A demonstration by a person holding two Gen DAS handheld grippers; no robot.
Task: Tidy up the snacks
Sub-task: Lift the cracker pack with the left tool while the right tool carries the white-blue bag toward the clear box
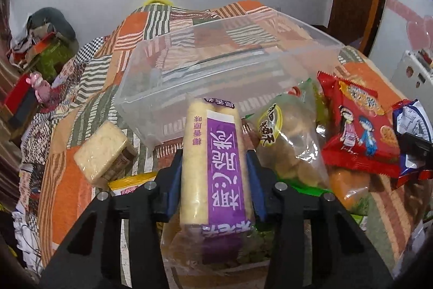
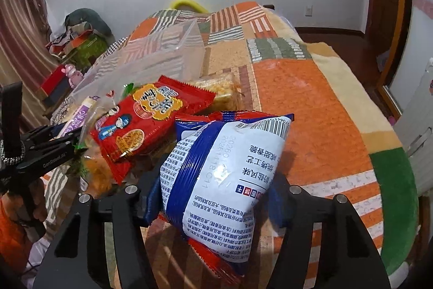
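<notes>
Clamped between the blue pads of the left gripper (image 1: 215, 167), a purple-labelled pack of rice-cracker rolls (image 1: 213, 169) points lengthwise toward the clear plastic bin (image 1: 189, 45) just beyond it on the patchwork blanket (image 1: 65, 180). Alongside, the right gripper (image 2: 213, 197) grasps a blue-and-white snack bag (image 2: 224, 172), its jaws closed on the lower part of the puffy pouch. Around them lies the unsorted pile: a square cracker block (image 1: 102, 151) to the left, a clear bag of round biscuits (image 1: 295, 142), then a red cartoon-printed packet (image 1: 360, 126) leaning over the heap, with a puffed-rice bar (image 2: 216, 91) beyond it in the right view. Farther off, the bin looks empty, its near wall facing the long pack. To load it cleanly, the left hand would probably need to lift the pack's nose above that rim before letting go, while the right holds its slippery bag clear of the red packet so the pile is not dragged along.
</notes>
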